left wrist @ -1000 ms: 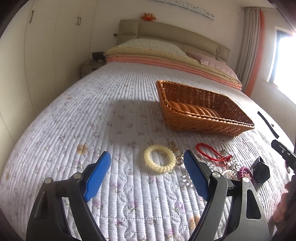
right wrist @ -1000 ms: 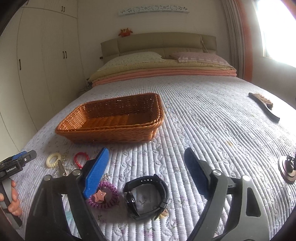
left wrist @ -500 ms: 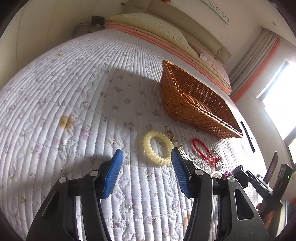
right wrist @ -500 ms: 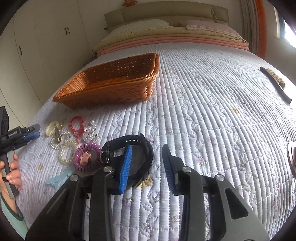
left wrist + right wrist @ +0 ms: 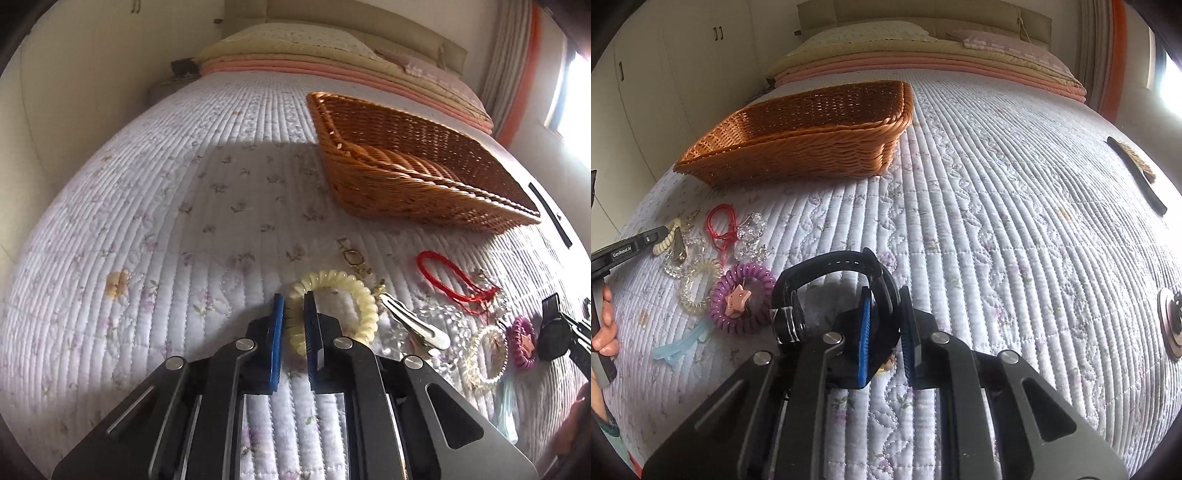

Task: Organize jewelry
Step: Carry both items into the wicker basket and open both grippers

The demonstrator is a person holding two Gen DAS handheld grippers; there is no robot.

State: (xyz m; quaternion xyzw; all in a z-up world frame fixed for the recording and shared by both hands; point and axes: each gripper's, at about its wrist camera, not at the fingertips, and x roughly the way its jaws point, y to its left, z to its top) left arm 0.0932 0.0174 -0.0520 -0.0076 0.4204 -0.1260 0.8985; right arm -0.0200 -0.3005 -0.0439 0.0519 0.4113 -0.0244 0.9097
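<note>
A quilted floral bedspread (image 5: 997, 221) carries a wicker basket (image 5: 812, 147) toward the pillows; the left gripper (image 5: 293, 299) clamps the cream coil bracelet (image 5: 365, 299), while the right gripper's (image 5: 884, 291) jaws are closing on the black watch (image 5: 827, 266) strap.

My right gripper (image 5: 886, 295) is closing on the black watch (image 5: 827, 266), its strap between the blue pads (image 5: 865, 332) on the quilt (image 5: 997, 221). Left of it lie a purple coil (image 5: 744, 295), a blue clip (image 5: 677, 341), a red cord (image 5: 720, 225) and clear beads (image 5: 751, 230). The basket (image 5: 798, 147) sits beyond them. My left gripper (image 5: 628, 251) enters at the left edge.
</note>
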